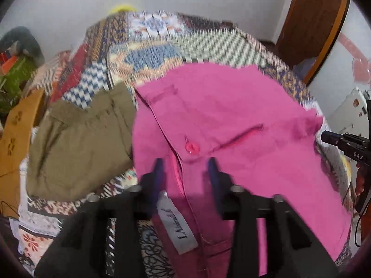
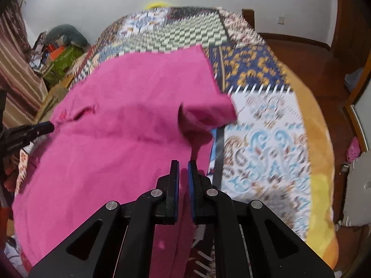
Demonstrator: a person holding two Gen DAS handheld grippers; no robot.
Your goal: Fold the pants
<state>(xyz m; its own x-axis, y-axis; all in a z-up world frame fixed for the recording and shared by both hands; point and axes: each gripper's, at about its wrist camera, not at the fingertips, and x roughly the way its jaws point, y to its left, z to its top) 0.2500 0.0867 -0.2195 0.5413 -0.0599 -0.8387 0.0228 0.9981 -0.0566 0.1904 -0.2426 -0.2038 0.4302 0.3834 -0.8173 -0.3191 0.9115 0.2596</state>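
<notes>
On the bed, through the left wrist view, we see the pink pants point(image 1: 231, 120) spread over the patterned quilt point(image 1: 162, 46), waistband nearest us with its button point(image 1: 192, 148) and white label point(image 1: 178, 227) showing. Our left tool point(image 1: 186, 169) stands with fingers apart above the waistband, the cloth below them, nothing pinched. Olive pants point(image 1: 78, 143) lie just beside, to the left.

From the right wrist view, our right tool point(image 2: 183, 171) has its fingers nearly together; pink cloth runs between them, though we cannot tell whether they grip it. A fold of the pants bunches just ahead. To fold well, we judge both tools should pinch matching waistband corners, lift evenly, and keep the cloth taut so that bunched flap smooths out.
</notes>
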